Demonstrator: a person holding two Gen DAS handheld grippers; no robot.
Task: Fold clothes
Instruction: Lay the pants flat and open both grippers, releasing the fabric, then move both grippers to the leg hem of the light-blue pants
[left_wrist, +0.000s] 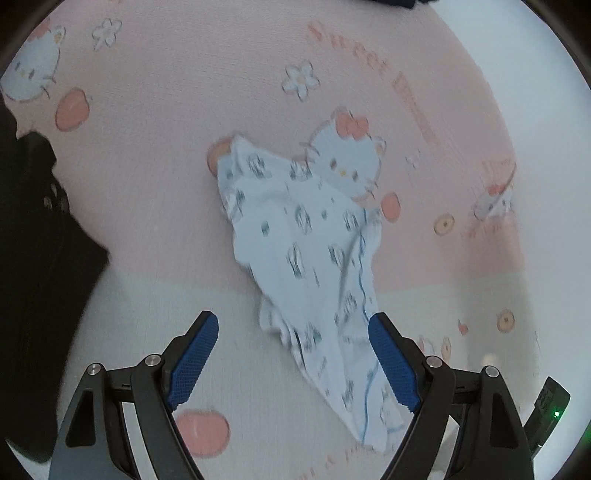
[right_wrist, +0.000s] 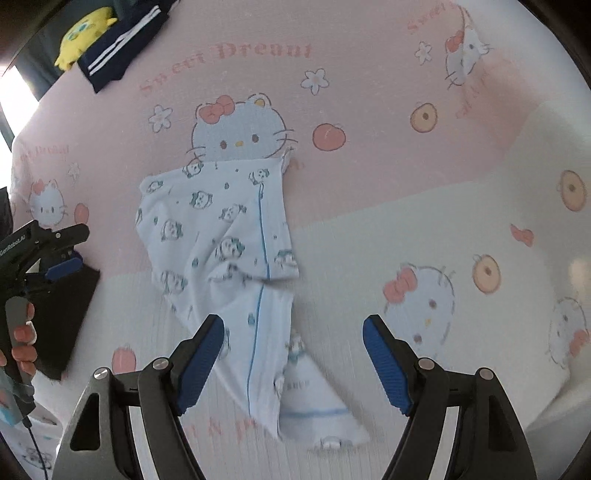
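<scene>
A small pale-blue garment (left_wrist: 303, 258) with dark cartoon prints and a blue seam line lies crumpled on a pink and white cartoon-cat bedsheet (left_wrist: 147, 147). In the right wrist view the same garment (right_wrist: 221, 236) lies partly doubled over, its lower end running down between the fingers. My left gripper (left_wrist: 293, 354) hovers open above the garment's near end, holding nothing. My right gripper (right_wrist: 293, 358) is open too, above the garment's lower part, with nothing pinched. The left gripper (right_wrist: 62, 251) also shows at the left edge of the right wrist view, held by a hand (right_wrist: 22, 339).
A folded dark navy garment with white stripes (right_wrist: 118, 51) and a yellow plush toy (right_wrist: 83, 33) lie at the far left of the bed. A black cloth (right_wrist: 70, 317) lies at the bed's left edge, also seen as a dark mass (left_wrist: 40, 277).
</scene>
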